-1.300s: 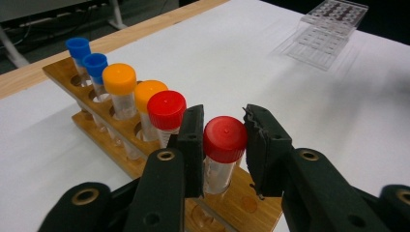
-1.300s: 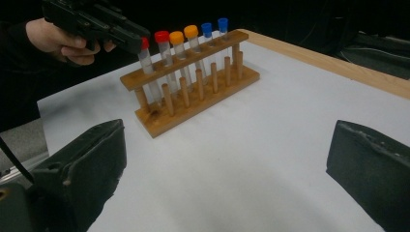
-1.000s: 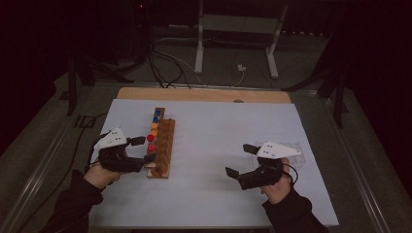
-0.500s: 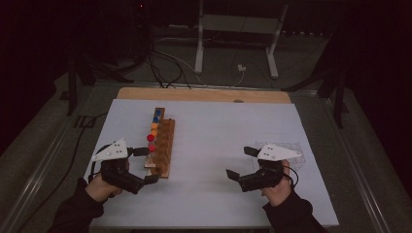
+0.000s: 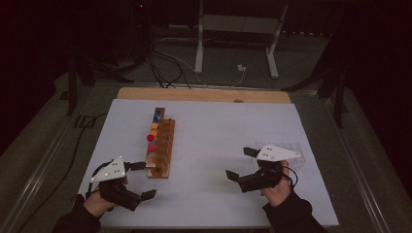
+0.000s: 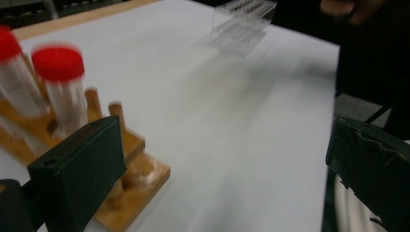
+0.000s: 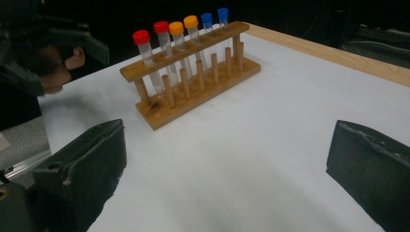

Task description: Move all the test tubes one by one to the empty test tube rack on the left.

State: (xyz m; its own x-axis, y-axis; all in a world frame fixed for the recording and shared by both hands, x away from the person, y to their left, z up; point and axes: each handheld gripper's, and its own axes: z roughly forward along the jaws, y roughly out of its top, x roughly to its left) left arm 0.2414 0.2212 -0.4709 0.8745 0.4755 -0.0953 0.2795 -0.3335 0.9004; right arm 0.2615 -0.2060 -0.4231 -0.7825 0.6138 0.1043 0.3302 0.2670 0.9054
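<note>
High view: a long wooden test-tube rack (image 5: 161, 148) holding clear tubes with red, orange and blue caps is being observed on the white-covered worktop (image 5: 218, 145), its long axis running from the person's near side toward the far edge. The left claw (image 5: 137, 180) is being held just off the rack's near end, slightly to its left and nearer the person, with jaws standing wide apart and nothing between them; they have just been opening. The right claw (image 5: 241, 163) is being held well apart from the rack, out to the right, jaws likewise spread and empty. The left hand is judged the nearer by far.

Left gripper view: the rack's near end (image 6: 130, 179) is being seen just ahead and to the left of the open jaws, with the nearest red-capped tube (image 6: 62, 84) standing upright beyond the left jaw. Nothing is being pressed. The picture is blurred.

Right gripper view: the whole rack (image 7: 193, 72) is being seen lying ahead and to the left across bare worktop, the red-capped tubes nearest the left hand (image 7: 65, 65). The jaws are standing apart, empty.
</note>
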